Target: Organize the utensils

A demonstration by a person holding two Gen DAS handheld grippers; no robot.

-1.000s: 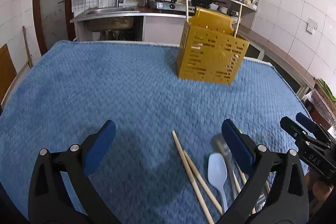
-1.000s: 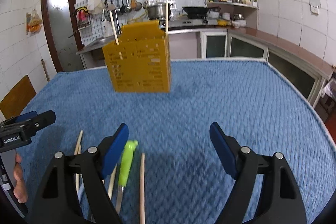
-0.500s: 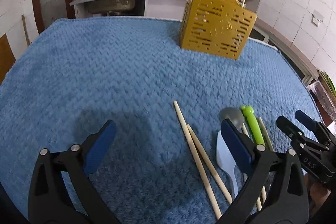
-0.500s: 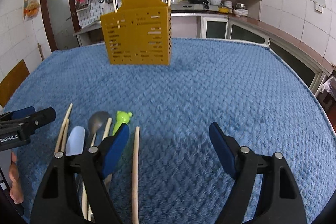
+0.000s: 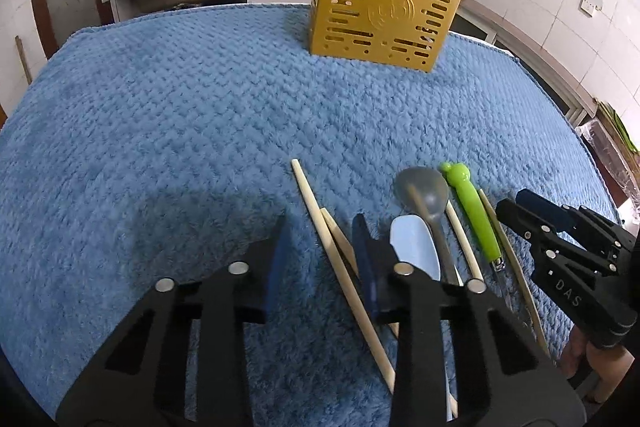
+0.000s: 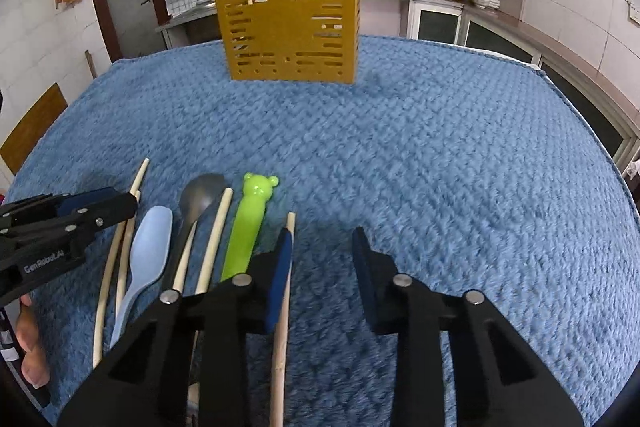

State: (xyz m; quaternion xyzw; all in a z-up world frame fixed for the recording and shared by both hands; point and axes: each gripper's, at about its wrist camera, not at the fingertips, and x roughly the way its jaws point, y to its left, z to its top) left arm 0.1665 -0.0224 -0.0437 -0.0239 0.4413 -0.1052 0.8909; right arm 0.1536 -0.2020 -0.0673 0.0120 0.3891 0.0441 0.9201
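A blue textured cloth covers the table, and toward its far side stands the yellow slotted utensil holder, upright, with two pale sticks already rising from its top; by that sign the sorting looks begun but mostly undone. The rest of the utensils lie loose in a row on the near part of the cloth, well apart from the holder: several wooden chopsticks, a dark grey spoon, a light blue spoon and a green bear-topped utensil. The left gripper hovers low over the row's left end with its blue pads partly open, a clear gap between them, holding nothing; the two leftmost chopsticks run up through that gap, with the right pad just over them, though contact cannot be told. The right gripper is likewise partly open and empty at the row's right end; the rightmost single chopstick lies just by its left pad, under its edge, while the green utensil sits further left, outside the jaws.
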